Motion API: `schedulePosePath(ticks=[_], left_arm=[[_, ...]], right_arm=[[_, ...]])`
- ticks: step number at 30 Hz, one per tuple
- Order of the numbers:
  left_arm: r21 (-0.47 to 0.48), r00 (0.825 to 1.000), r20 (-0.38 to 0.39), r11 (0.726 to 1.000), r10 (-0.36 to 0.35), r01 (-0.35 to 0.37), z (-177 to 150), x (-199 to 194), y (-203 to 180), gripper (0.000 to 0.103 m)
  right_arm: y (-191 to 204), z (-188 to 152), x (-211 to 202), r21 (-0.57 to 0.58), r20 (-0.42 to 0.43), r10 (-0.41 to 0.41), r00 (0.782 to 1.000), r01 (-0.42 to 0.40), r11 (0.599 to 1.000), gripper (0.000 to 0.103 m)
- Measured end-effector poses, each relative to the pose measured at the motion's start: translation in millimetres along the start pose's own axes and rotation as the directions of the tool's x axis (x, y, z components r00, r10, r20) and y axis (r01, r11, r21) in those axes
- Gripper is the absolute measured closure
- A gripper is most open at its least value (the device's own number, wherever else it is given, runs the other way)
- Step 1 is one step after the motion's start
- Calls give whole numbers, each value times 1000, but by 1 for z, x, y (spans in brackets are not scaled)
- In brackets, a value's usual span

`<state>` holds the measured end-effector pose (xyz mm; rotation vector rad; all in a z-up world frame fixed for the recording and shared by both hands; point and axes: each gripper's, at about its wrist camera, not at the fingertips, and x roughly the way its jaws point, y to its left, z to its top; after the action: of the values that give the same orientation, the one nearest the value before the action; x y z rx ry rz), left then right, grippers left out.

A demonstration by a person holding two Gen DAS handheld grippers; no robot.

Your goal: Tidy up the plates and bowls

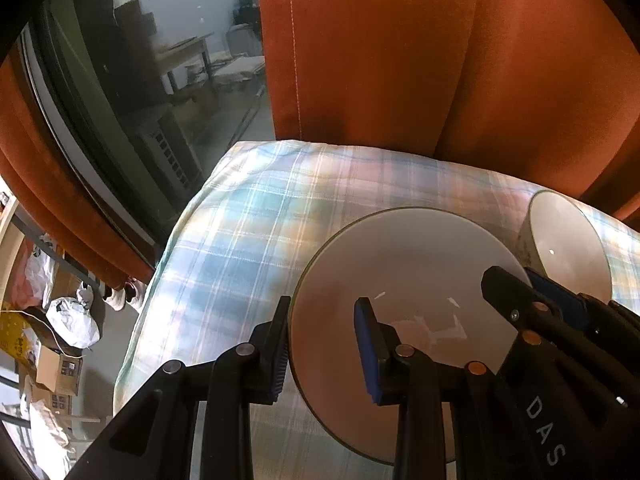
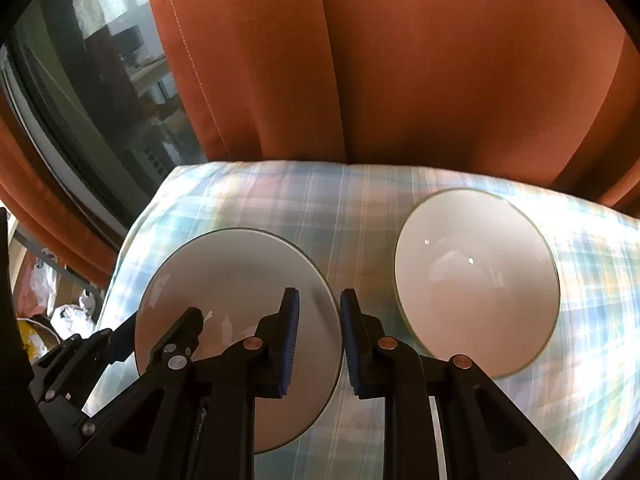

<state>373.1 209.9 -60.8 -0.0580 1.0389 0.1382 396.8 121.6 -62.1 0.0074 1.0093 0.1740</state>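
A white plate (image 1: 404, 280) with a thin green rim lies on the plaid tablecloth (image 1: 240, 240). My left gripper (image 1: 323, 334) is open and straddles the plate's left rim, one finger outside and one over the plate. My right gripper (image 2: 319, 326) is open and straddles the same plate's (image 2: 236, 276) right rim. A white bowl (image 2: 476, 280) stands upright to the right of the plate, apart from it; it also shows in the left wrist view (image 1: 568, 244). The right gripper (image 1: 532, 288) shows in the left wrist view, and the left gripper (image 2: 160, 328) in the right wrist view.
An orange curtain (image 2: 400, 80) hangs just behind the table. A dark window (image 1: 140, 100) is at the back left. The table's left edge drops to a floor with boxes and bags (image 1: 60, 340).
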Motion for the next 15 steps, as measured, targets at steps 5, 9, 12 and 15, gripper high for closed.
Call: schedulePosePath(ticks=[5, 9, 12, 15], left_arm=[[-11, 1000, 6, 1000, -17, 17, -9, -18, 4, 73], [-7, 999, 28, 1000, -22, 22, -13, -37, 6, 73], [-7, 998, 52, 1000, -22, 22, -16, -56, 9, 73], [-3, 998, 66, 1000, -22, 22, -20, -75, 12, 73]], right_arm=[[4, -8, -18, -18, 12, -17, 1000, 17, 1000, 78], [7, -12, -36, -20, 26, -25, 999, 25, 999, 78], [11, -16, -53, -17, 45, -24, 999, 25, 1000, 78], [14, -20, -73, -15, 68, -22, 997, 23, 1000, 78]])
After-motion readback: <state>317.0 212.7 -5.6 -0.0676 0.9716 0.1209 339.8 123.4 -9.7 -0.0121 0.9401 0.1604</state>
